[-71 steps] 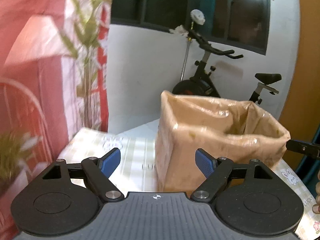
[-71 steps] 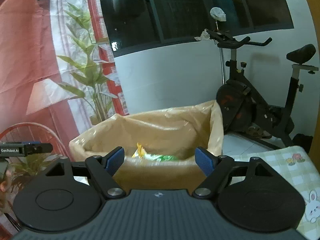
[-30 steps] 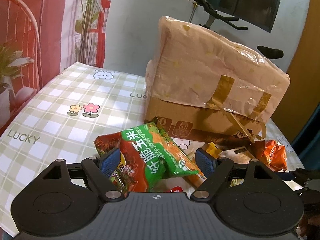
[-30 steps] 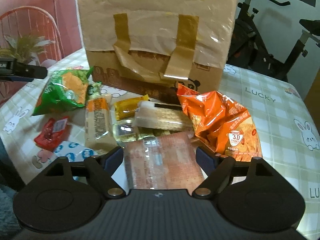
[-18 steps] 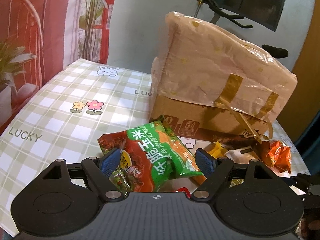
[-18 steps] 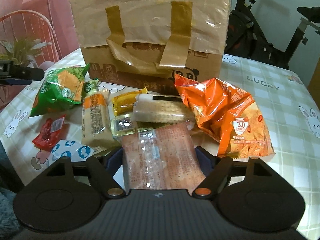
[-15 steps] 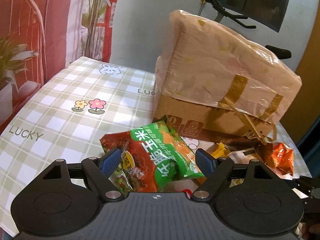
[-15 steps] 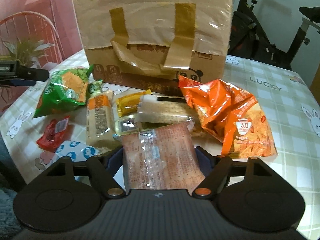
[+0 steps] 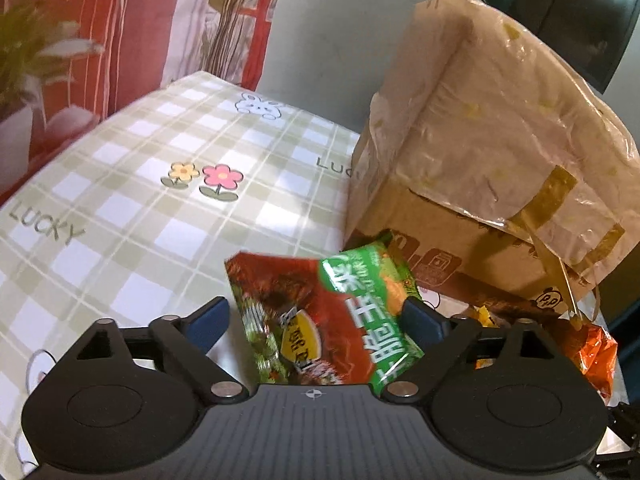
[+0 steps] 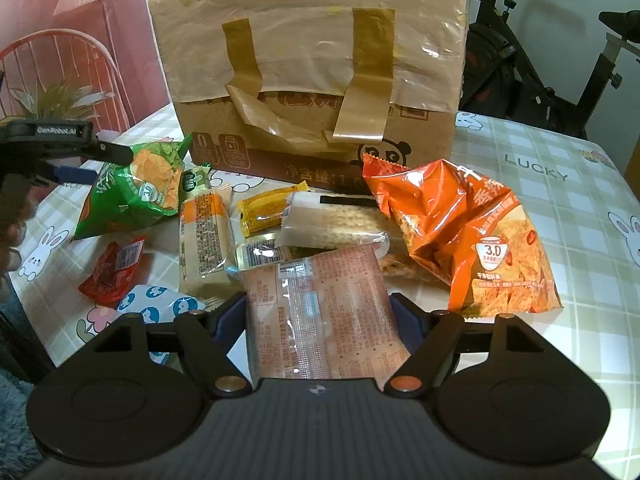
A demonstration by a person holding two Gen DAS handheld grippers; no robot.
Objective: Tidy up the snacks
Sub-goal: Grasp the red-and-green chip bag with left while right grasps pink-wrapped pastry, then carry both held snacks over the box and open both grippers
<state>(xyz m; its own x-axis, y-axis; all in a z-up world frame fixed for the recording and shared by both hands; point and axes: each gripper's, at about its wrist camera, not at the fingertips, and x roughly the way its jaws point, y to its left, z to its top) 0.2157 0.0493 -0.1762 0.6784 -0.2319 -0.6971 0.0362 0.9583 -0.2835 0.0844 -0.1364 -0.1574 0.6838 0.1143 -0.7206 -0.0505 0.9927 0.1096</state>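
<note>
My left gripper (image 9: 316, 316) is open around a green and red snack bag (image 9: 332, 324), which lies on the checked tablecloth (image 9: 132, 208); its pads do not press the bag. The same bag (image 10: 132, 196) shows in the right wrist view, with the left gripper (image 10: 80, 152) at it. My right gripper (image 10: 320, 316) has its jaws closed in on a pink cracker pack (image 10: 324, 320). A cardboard box (image 10: 312, 76) lined with a plastic bag stands behind the snacks.
An orange chip bag (image 10: 464, 228), a clear cracker sleeve (image 10: 332, 220), a yellow bar (image 10: 268, 208), an orange-white pack (image 10: 206, 236), a red sachet (image 10: 112, 268) and a blue-dotted pack (image 10: 160, 304) lie before the box. An exercise bike (image 10: 532, 68) stands behind.
Both grippers came down from above the box to the snacks. My left gripper has moved in over the green and red bag. My right jaws have narrowed onto the pink pack.
</note>
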